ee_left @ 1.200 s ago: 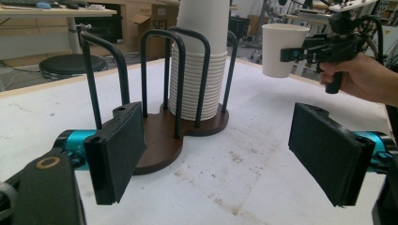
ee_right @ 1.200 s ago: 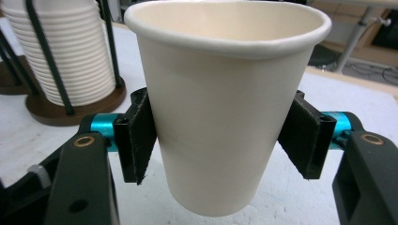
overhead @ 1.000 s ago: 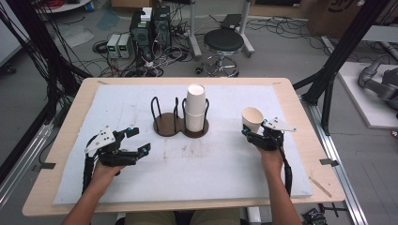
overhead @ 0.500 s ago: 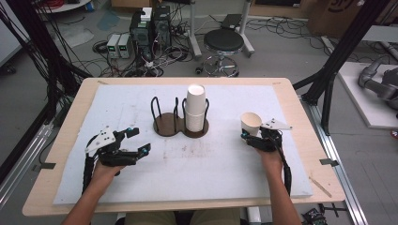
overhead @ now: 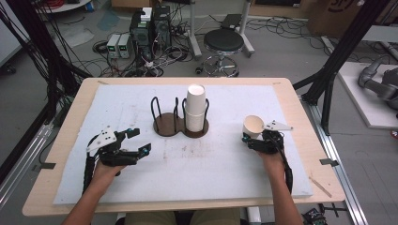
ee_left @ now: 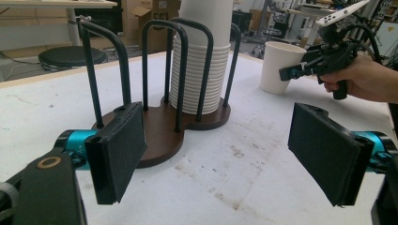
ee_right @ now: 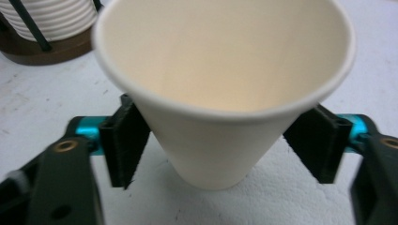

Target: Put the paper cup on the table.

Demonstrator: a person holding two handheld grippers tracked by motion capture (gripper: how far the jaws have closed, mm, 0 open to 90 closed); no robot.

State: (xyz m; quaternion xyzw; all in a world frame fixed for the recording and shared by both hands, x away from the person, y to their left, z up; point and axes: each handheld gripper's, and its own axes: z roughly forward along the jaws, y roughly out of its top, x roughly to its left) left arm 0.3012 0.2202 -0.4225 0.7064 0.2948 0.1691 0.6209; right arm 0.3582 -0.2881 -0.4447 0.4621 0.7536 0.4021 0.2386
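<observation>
Since a second ago my right gripper (overhead: 254, 139) lowers its clamped paper cup (overhead: 253, 125) right of the cup holder (overhead: 180, 124); my left gripper (overhead: 141, 149) idles, jaws wide apart.

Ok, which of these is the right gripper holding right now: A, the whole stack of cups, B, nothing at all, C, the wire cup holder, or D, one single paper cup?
D: the right gripper has its two jaws pressed on the sides of one paper cup, while the cup stack sits apart in the cup holder.
</observation>
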